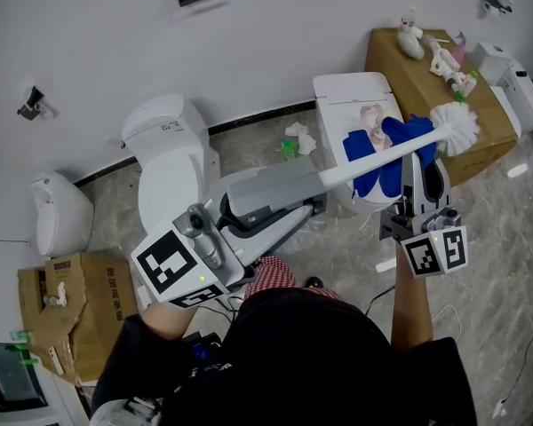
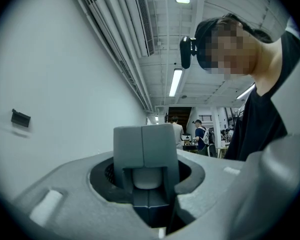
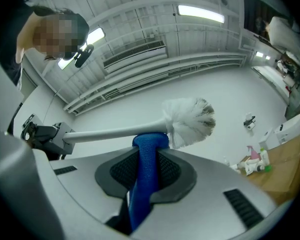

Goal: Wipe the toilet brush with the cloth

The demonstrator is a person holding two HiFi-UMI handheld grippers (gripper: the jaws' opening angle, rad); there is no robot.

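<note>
In right tongs (image 3: 150, 156), blue cloth (image 3: 142, 184) touching toilet brush (image 3: 190, 121); bottles (image 1: 451, 69) atop box (image 1: 417, 87)

- We see the toilet brush (image 1: 360, 164) up in the air above the floor, lying close to level. It has a long white shaft, a round head of white bristles (image 3: 190, 120) with slightly darkened tips, and a boxy grey grip (image 2: 145, 149) at the far end.
- We see the cloth (image 1: 379, 183), bright blue and bunched into a narrow upright band (image 3: 145, 179). Its top meets the underside of the shaft, just behind the bristles.
</note>
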